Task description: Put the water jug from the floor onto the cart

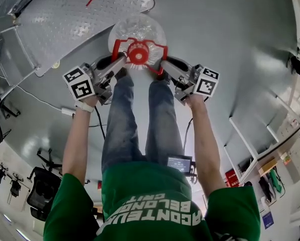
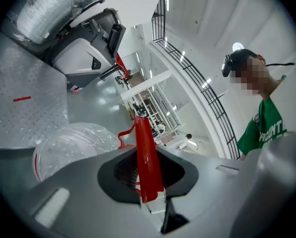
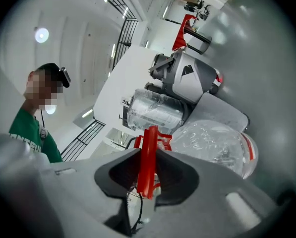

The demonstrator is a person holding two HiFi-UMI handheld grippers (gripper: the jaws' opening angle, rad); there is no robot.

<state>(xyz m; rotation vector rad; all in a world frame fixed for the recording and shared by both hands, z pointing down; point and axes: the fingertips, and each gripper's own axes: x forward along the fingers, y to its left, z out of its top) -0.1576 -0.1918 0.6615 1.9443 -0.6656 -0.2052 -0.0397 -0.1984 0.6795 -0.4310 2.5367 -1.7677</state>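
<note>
Water jug [image 1: 137, 30] hangs off the floor [image 1: 230, 49] by its red handle [image 1: 139, 52]; left gripper [image 1: 121, 60] and right gripper [image 1: 159, 65] each pinch one side of it. Pickup looks done; carry and set-down on cart [image 1: 64, 19] remain

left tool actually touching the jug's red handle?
Touching. The left gripper view shows the red handle clamped between the jaws of the left tool, no gap on either side.
</note>
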